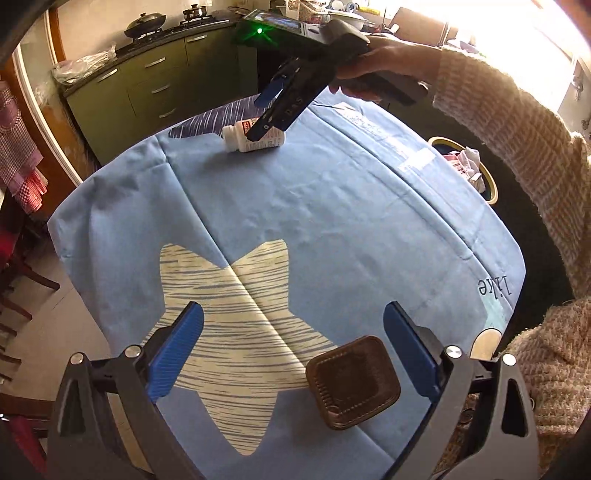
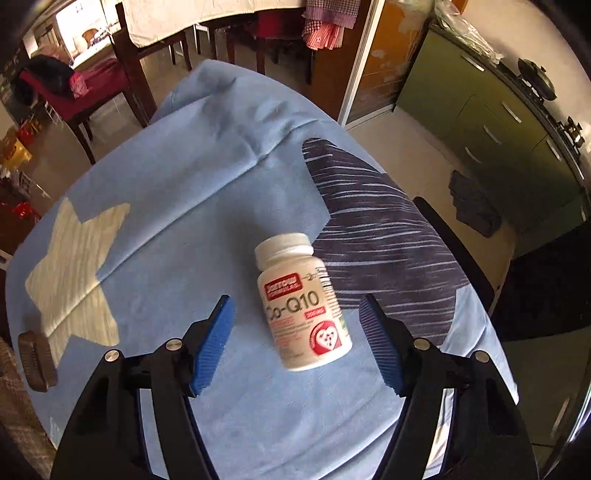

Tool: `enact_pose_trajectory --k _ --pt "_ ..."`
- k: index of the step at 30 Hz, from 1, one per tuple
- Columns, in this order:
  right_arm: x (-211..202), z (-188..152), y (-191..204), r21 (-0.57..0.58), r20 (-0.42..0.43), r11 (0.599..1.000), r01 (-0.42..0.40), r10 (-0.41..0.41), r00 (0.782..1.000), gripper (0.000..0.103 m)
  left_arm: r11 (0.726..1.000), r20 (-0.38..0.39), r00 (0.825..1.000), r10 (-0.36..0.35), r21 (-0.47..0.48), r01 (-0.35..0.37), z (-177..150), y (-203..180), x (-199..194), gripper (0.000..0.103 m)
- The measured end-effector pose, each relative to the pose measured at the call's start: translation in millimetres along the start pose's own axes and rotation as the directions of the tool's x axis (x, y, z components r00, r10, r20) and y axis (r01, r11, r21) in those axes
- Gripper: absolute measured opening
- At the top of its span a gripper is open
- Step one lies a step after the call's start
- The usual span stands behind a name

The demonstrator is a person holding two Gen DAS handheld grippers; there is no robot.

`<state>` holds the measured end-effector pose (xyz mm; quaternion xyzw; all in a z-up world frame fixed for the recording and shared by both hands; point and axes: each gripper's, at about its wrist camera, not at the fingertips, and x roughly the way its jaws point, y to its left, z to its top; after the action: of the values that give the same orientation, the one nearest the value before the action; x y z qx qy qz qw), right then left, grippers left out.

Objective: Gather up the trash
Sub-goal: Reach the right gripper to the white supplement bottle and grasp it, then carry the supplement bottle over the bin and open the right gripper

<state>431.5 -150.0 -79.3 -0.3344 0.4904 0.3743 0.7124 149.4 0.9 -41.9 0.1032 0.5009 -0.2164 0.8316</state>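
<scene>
Home kitchen with dining area: green cabinets (image 1: 147,81) and wok (image 1: 144,23) on gas stove, upper left; wooden chairs (image 2: 110,74) and clothed dining table (image 2: 207,18), top of right view.

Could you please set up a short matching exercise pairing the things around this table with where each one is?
Things:
1. white bottle
2. brown tray
3. bin
4. pan

Places:
A. on the stove by the green cabinets
B. beside the table, on the floor
C. lying by the dark blue star, between the open right gripper's fingers
D. at the pale star's edge, in front of the open left gripper

Pairs: 1-C, 2-D, 3-B, 4-A
</scene>
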Motion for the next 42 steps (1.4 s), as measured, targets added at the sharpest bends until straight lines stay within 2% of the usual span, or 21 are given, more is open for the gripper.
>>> enact_pose_trajectory --k 5,13,16,21,27,30,33,38,42 --pt "24 4 -7 0.018 -0.056 0.999 -0.036 0.037 0.998 0.055 0.999 0.002 1.0 -0.016 -0.033 0.016 -9 12 -1 0.093" --pt "32 3 -15 0.109 -0.044 0.991 -0.083 0.089 0.995 0.05 0.998 0.014 0.999 -0.039 -0.043 0.04 -11 14 -3 0.093" --pt "23 -8 -14 0.15 -0.026 0.985 -0.083 0.087 0.996 0.05 0.999 0.015 0.999 -0.037 -0.034 0.038 -11 9 -4 0.093" --pt "-13 -50 -12 0.241 0.034 0.963 -0.121 0.116 0.993 0.05 0.999 0.034 0.998 -0.044 -0.019 0.045 -11 -2 -12 0.093" --pt "-69 -145 -22 0.387 0.089 0.915 -0.116 0.088 0.992 0.049 0.997 0.049 0.996 -0.071 0.029 0.07 -7 -32 -16 0.093" --pt "-102 -212 -23 0.487 0.1 0.869 -0.085 0.041 0.994 0.05 0.993 0.055 0.994 -0.095 0.068 0.091 -5 -50 -17 0.093" --pt "-126 -288 -40 0.602 0.082 0.798 -0.03 -0.024 0.996 0.05 0.988 0.064 0.991 -0.118 0.103 0.111 0 -65 -18 0.093" --pt "-143 -403 -68 0.769 -0.019 0.633 0.089 -0.116 0.993 0.05 0.98 0.064 0.987 -0.15 0.143 0.139 8 -85 -15 0.093" --pt "-146 -467 -88 0.851 -0.094 0.5 0.162 -0.159 0.983 0.05 0.973 0.057 0.986 -0.16 0.177 0.147 12 -101 -12 0.093"
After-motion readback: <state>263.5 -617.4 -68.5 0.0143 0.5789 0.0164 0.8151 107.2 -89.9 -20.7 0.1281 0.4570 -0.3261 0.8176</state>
